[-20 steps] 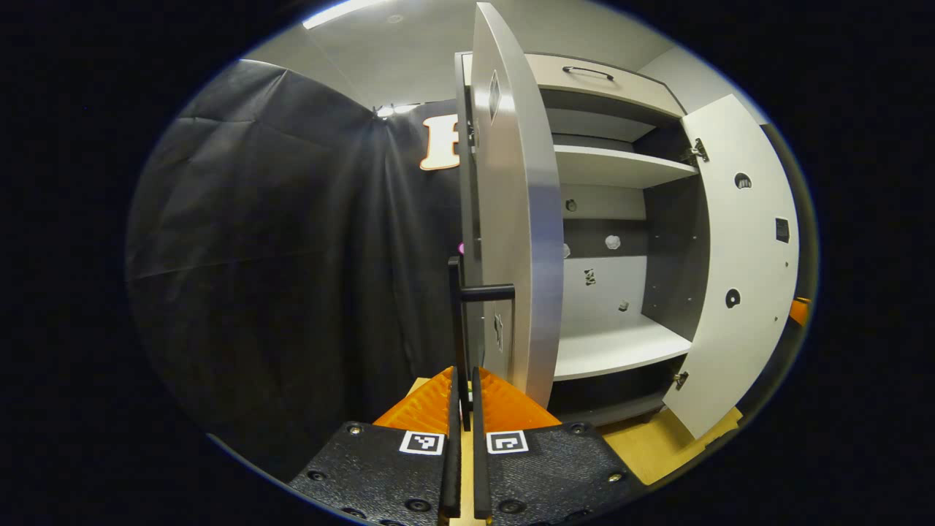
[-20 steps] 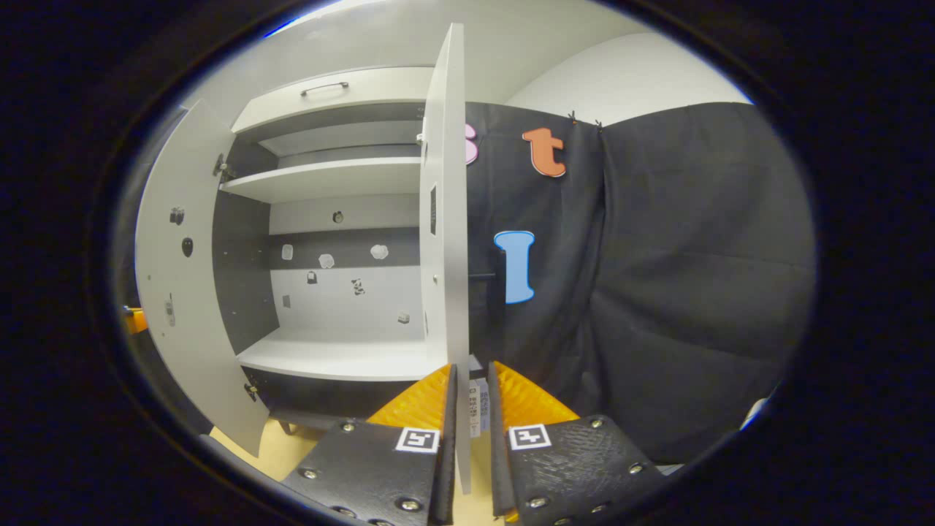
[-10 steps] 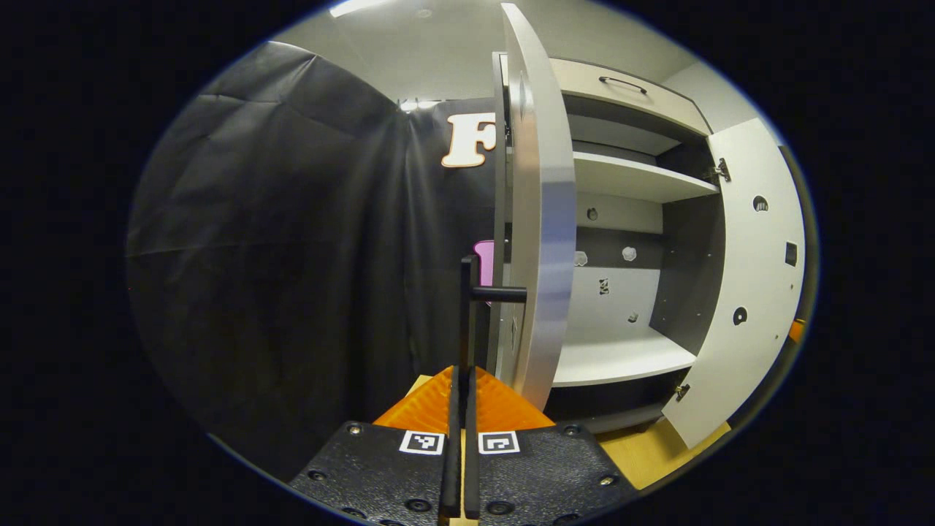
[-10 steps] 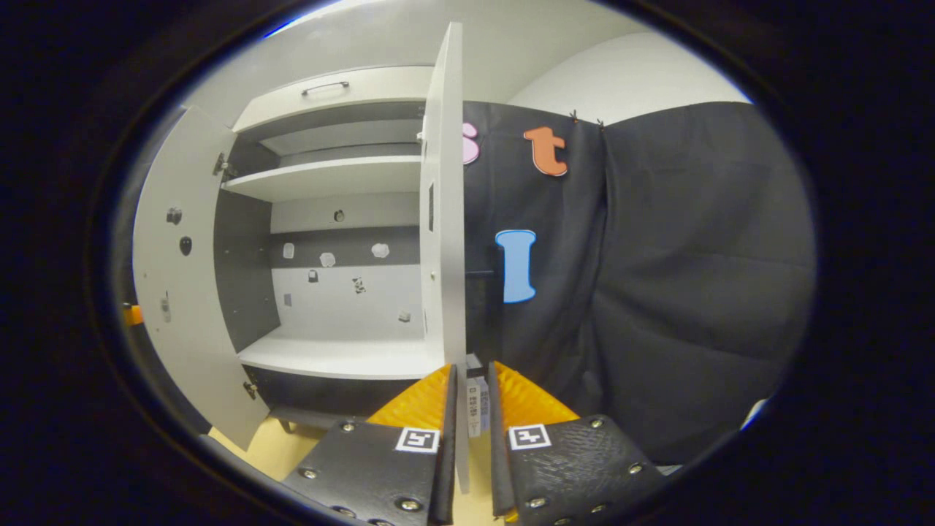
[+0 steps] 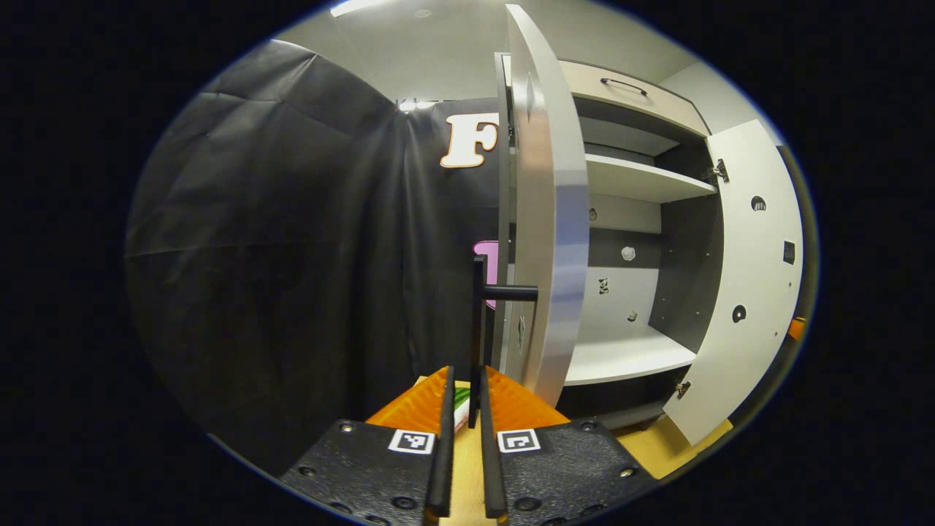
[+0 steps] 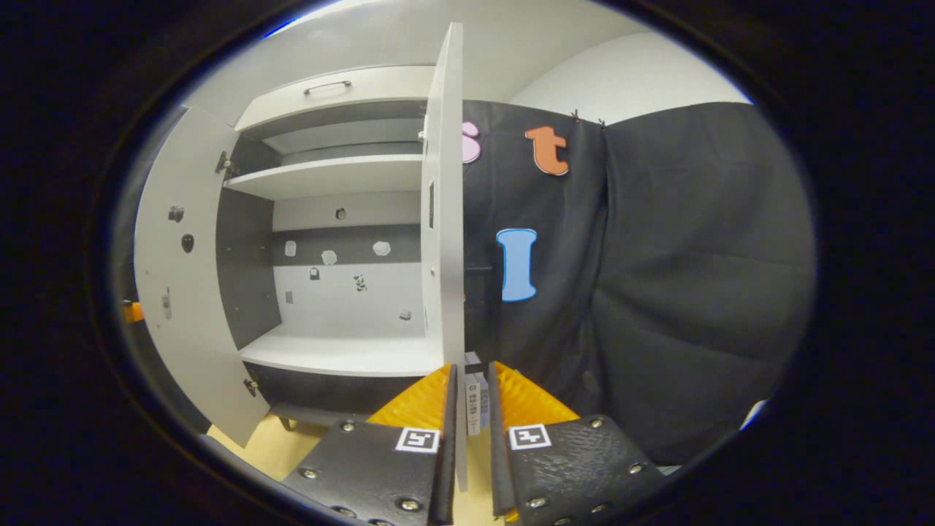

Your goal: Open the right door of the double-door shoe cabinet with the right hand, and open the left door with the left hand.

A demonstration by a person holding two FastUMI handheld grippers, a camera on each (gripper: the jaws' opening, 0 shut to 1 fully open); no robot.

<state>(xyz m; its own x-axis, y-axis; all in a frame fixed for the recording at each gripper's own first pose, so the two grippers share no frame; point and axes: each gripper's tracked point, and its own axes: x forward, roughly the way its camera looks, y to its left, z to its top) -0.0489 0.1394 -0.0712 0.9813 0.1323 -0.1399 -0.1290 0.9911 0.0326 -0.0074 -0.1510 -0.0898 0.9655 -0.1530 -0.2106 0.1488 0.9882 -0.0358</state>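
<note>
Shoe cabinet (image 5: 643,183): both doors swung wide; left gripper (image 5: 462,446) just released handle (image 5: 482,321), right gripper (image 6: 467,438) astride door edge (image 6: 453,219).

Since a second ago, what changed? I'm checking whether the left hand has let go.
The left gripper opened its jaws off the black bar handle of the grey left door, which swung slightly wider first. The right gripper and white right door stayed put.
</note>
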